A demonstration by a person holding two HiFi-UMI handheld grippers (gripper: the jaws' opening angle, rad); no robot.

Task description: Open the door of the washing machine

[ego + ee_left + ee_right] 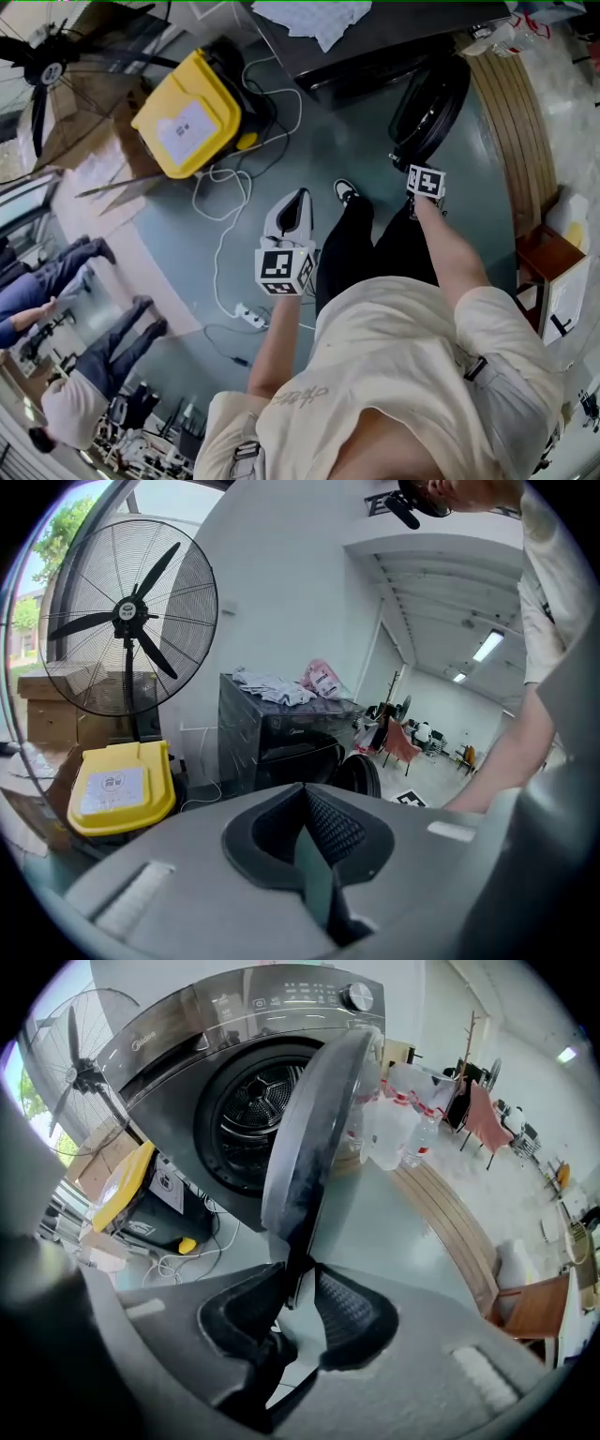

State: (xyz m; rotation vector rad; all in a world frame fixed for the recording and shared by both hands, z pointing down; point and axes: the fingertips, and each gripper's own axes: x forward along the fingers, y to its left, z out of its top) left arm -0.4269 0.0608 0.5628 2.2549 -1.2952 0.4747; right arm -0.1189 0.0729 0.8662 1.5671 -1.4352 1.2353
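The dark grey washing machine (187,1044) stands with its round door (314,1129) swung wide, and the steel drum (253,1110) shows behind it. My right gripper (298,1288) points steeply down and holds the door's lower rim between its pads. From the head view the door (431,108) is a black ring edge-on, with the right gripper (417,169) just below it. My left gripper (298,199) hangs over the floor, well left of the door, shut on nothing. In its own view the left gripper (305,822) faces the machine (281,747) from a distance.
A yellow-lidded bin (192,117) and a big floor fan (47,66) stand left of the machine. White cables and a power strip (251,317) lie on the floor. Wooden boards (516,131) run along the right, beside water bottles (394,1129). People (56,272) stand far left.
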